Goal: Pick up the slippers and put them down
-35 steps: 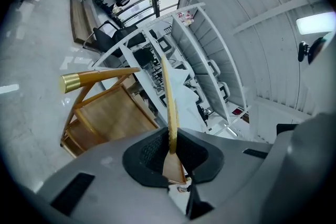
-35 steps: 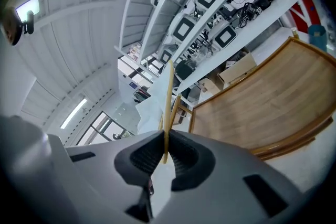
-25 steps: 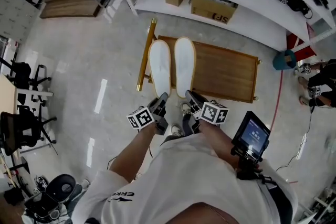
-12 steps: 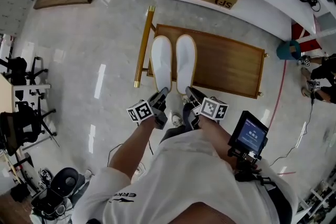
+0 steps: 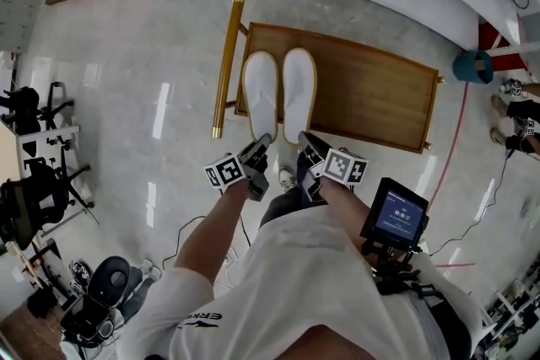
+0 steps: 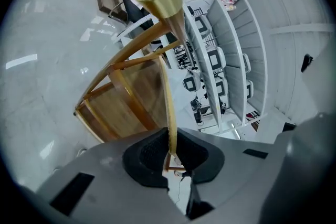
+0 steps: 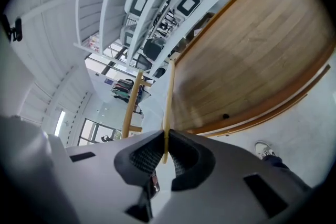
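I have the left gripper [image 5: 262, 142] with its jaws pinched nearly together on the thin heel rim of the left slipper [image 5: 260, 93]. The right gripper [image 5: 305, 141] is clamped the same way on the heel rim of the right slipper [image 5: 299, 87]. Both white slippers lie side by side, toes away from me, over the left end of the wooden platform [image 5: 380, 101], just beside its gold bar [image 5: 224, 63]; I can't tell whether they touch the wood.

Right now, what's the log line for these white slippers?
left gripper: shut on left white tan-rimmed slipper | right gripper: shut on right white tan-rimmed slipper | both over wooden table
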`<state>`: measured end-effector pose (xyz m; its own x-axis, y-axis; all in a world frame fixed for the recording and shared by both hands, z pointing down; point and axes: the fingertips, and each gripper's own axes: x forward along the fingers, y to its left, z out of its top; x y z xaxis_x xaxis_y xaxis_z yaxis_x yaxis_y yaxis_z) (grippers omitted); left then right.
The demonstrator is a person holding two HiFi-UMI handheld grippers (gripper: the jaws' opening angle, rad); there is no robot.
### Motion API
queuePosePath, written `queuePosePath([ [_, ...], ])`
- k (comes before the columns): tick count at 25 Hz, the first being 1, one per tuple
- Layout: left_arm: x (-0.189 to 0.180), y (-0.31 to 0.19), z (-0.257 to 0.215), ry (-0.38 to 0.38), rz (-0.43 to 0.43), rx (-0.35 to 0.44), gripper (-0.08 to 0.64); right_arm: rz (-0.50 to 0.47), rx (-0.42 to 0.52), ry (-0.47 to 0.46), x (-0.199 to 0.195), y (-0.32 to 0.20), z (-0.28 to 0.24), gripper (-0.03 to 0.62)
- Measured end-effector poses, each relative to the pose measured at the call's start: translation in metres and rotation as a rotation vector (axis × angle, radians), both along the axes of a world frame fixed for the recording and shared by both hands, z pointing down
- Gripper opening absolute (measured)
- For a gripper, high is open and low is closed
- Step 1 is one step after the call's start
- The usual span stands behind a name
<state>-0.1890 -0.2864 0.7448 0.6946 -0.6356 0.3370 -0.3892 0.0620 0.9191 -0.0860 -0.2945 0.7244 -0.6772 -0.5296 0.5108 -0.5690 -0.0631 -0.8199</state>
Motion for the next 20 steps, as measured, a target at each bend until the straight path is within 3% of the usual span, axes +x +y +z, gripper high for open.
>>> queuePosePath([
  [20,-0.015,-0.005,0.045,0.042,0.013,-0.102,0.032,0.050,-0.113,-0.049,-0.009,-0.002,0.045,0.031],
])
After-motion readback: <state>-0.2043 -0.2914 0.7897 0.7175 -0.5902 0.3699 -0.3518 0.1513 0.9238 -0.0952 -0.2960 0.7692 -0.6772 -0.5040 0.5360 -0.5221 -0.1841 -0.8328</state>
